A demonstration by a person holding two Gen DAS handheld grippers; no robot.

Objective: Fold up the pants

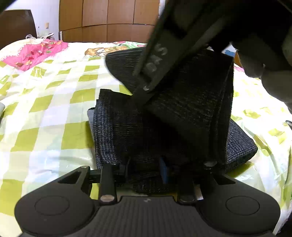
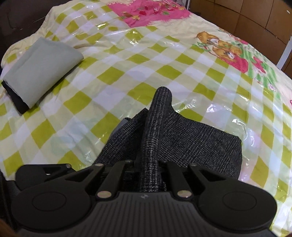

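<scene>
Dark grey tweed pants [image 1: 116, 134] lie folded on the checked bed cover [image 1: 45, 113]. In the left wrist view one flap [image 1: 191, 109] stands up from the stack. My right gripper [image 1: 144, 98] comes down from the top right and pinches the flap's upper edge. My left gripper [image 1: 157, 169] sits at the stack's near edge with bunched cloth between its jaws; the fingertips are hidden by it. In the right wrist view a ridge of the pants [image 2: 155, 131] runs out from my right gripper [image 2: 149, 164], which is shut on it.
A folded pale green cloth [image 2: 40, 67] rests on a dark one at the bed's left side. The cover has a pink patch [image 2: 146, 12] at the far end. Wooden wardrobe doors [image 1: 109, 18] stand behind the bed. A gloved hand [image 1: 264, 69] holds the right gripper.
</scene>
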